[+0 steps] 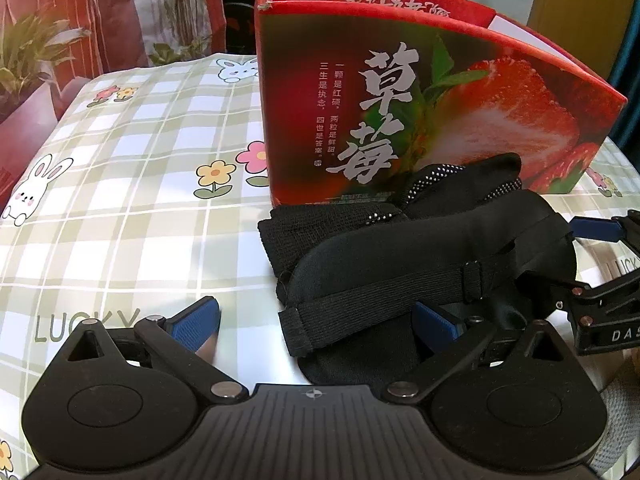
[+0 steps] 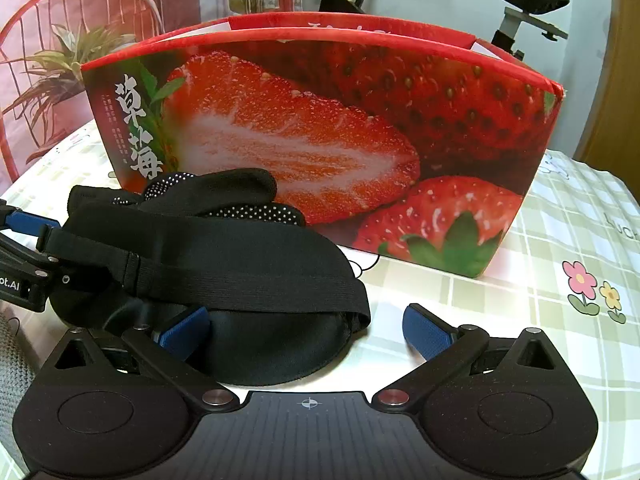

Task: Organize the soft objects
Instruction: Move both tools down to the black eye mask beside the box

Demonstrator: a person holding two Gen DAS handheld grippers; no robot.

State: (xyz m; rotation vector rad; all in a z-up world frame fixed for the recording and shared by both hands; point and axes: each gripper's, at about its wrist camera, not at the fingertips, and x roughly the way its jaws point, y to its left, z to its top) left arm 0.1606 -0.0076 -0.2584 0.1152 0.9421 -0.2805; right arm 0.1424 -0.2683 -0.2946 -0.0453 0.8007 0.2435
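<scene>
Potted plant [image 2: 60, 76] and exercise bike [image 2: 516, 12] behind the table

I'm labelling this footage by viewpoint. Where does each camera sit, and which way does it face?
Left wrist: on the left tongs, facing the table and box; the sleep mask lies to its right. Own open fingers show, and the right tongs at the right edge.
Right wrist: on the right tongs, facing the box; mask to its left. Own open fingers show, and the left tongs at the left edge.
Shared: box, mask, the black cloth behind it, table.
</scene>
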